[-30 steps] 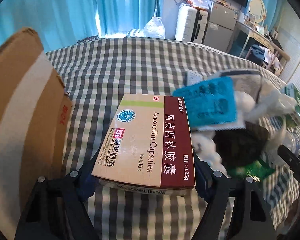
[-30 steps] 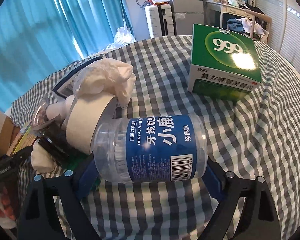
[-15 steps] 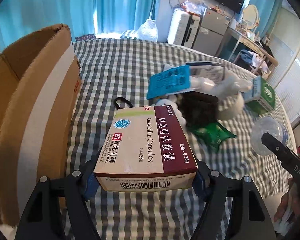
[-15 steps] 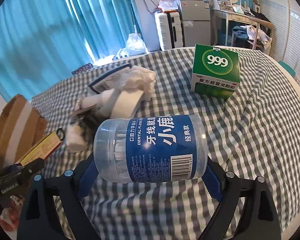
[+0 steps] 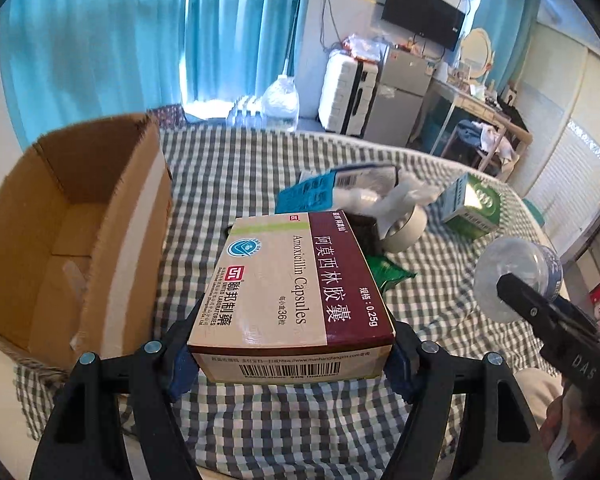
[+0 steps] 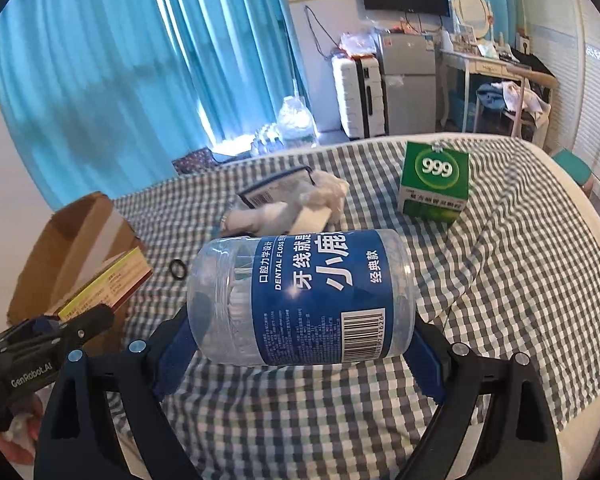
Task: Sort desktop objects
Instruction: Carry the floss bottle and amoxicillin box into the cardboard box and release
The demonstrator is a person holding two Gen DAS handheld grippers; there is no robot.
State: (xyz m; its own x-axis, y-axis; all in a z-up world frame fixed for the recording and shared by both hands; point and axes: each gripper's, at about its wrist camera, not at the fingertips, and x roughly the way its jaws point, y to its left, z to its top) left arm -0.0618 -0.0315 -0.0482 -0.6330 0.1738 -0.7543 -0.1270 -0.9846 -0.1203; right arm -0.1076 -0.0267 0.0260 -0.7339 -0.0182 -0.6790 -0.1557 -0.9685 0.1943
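While both loads hang clear of the checked tablecloth (image 5: 228,176), we should carry them to the cardboard box (image 5: 60,232) at our left — one at a time, we judge, since its mouth looks narrow. Our left gripper (image 5: 292,356) pinches the Amoxicillin carton (image 5: 296,288) flat by its side edges, just beside the box wall. Our right gripper (image 6: 300,344) clamps the dental floss jar (image 6: 300,296) end to end, lying sideways. Lower each inside before spreading the fingers — the round jar would likely roll.
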